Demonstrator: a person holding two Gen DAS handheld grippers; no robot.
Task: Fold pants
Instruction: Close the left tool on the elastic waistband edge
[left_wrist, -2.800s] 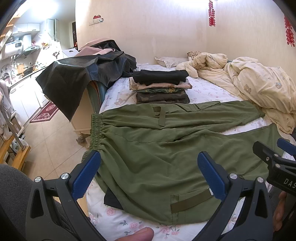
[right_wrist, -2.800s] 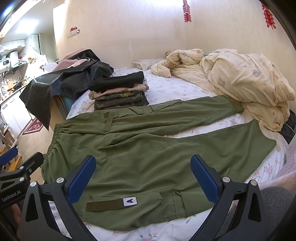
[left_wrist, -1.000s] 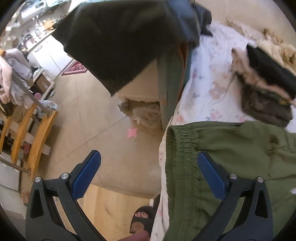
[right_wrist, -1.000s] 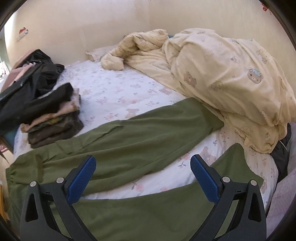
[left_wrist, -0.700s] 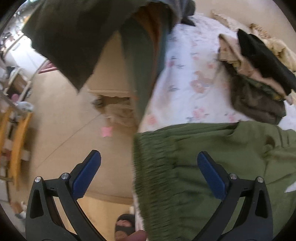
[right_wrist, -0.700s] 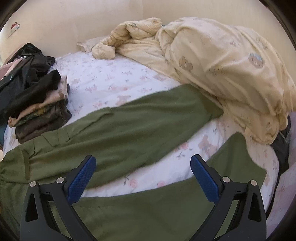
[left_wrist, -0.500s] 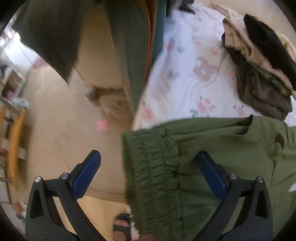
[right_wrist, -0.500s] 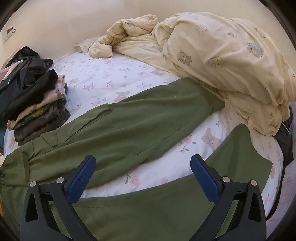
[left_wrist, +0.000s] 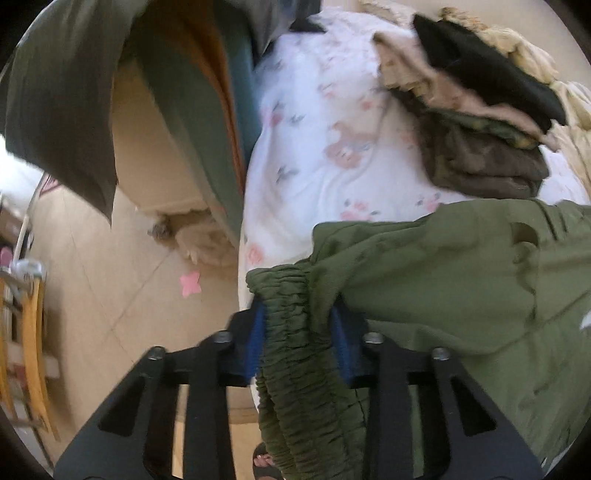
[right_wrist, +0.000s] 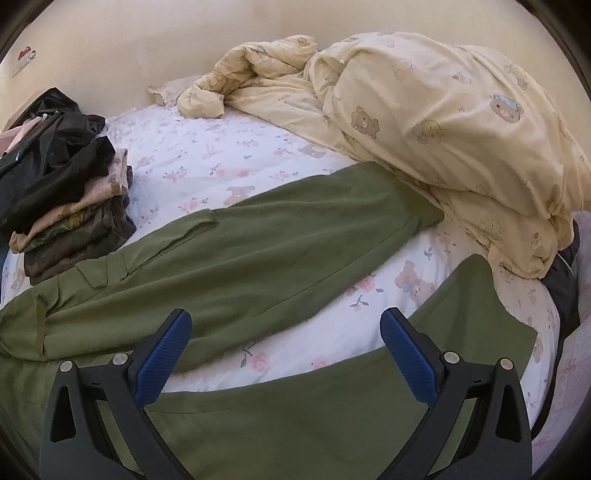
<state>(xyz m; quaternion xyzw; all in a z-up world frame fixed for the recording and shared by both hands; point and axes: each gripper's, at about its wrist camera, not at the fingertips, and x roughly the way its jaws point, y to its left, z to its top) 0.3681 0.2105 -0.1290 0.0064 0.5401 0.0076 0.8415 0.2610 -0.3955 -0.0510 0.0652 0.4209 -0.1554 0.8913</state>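
Olive green pants (right_wrist: 258, 251) lie spread on the bed, both legs reaching right toward the duvet. In the left wrist view the elastic waistband (left_wrist: 291, 354) hangs at the bed's left edge. My left gripper (left_wrist: 298, 317) is closing its jaws on that waistband, and the gathered fabric is bunched between the blue pads (left_wrist: 255, 332). My right gripper (right_wrist: 286, 332) stands open just above the near leg (right_wrist: 332, 406), with only sheet and cloth beneath it and nothing between its fingers.
A stack of folded clothes (right_wrist: 74, 206) sits at the back left of the floral sheet (right_wrist: 221, 155). A yellow bear-print duvet (right_wrist: 443, 122) is heaped at the right. Left of the bed are floor tiles (left_wrist: 110, 295), a dark draped cloth (left_wrist: 66, 92) and a sandalled foot (left_wrist: 266, 461).
My left gripper came down over the waistband at the bed edge and its wide jaws drew together around it. The right gripper sank a little toward the legs and stayed open.
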